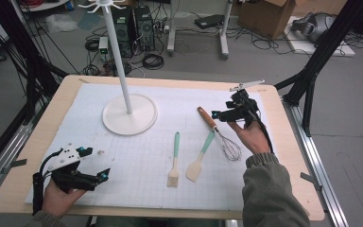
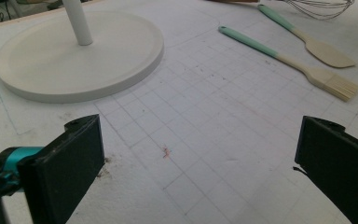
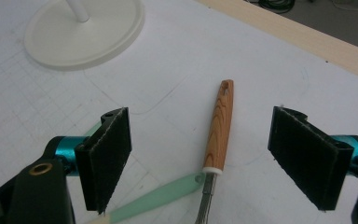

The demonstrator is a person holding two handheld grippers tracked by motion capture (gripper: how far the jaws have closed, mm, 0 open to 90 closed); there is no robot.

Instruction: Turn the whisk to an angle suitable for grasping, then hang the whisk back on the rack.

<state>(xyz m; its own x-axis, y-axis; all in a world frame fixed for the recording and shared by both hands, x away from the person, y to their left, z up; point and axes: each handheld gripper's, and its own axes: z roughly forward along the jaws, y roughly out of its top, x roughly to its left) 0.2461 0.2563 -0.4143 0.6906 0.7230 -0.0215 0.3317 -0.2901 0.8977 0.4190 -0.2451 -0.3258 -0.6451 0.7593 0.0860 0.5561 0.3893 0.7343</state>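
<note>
The whisk (image 3: pixel 218 130) lies between the right gripper's (image 3: pixel 200 154) open jaws, wooden handle pointing to 12 o'clock; left gripper (image 2: pixel 200 163) gapes empty.

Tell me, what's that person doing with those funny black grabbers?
A person holds a grabber in each hand at a table. The right gripper hangs open over the whisk, whose wooden handle lies on the white mat between the jaws, not gripped. The left gripper is open too, near the table's front edge. A pastry brush and a spatula lie beside the whisk, and a white hook stand waits behind.
</note>
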